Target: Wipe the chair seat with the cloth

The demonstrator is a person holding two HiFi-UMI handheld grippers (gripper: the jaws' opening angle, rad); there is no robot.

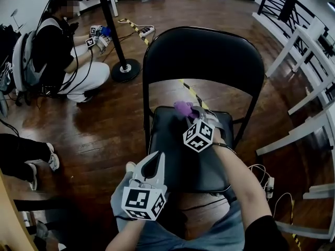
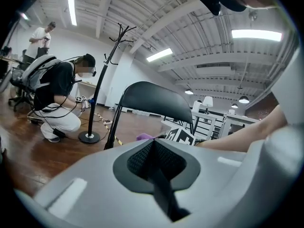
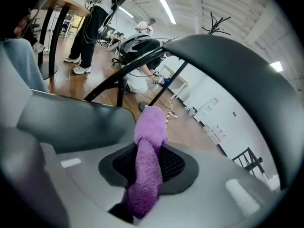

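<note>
A black folding chair stands in front of me, its padded seat (image 1: 172,156) facing up and its backrest (image 1: 204,54) behind. My right gripper (image 1: 194,112) is shut on a purple cloth (image 1: 183,108) and holds it against the back of the seat. In the right gripper view the purple cloth (image 3: 145,167) is pinched between the jaws with its end sticking out past them. My left gripper (image 1: 152,160) hovers at the seat's near left edge, shut, with nothing in it. In the left gripper view its jaws meet, and the backrest (image 2: 149,99) and cloth (image 2: 143,137) lie beyond.
A crouching person (image 1: 57,51) with a backpack and grippers is at the far left beside a coat stand's round base (image 1: 125,69). Another person's legs and shoes (image 1: 31,163) are at the left. White railings (image 1: 309,88) run along the right. Cables and a power strip (image 1: 269,184) lie by the chair.
</note>
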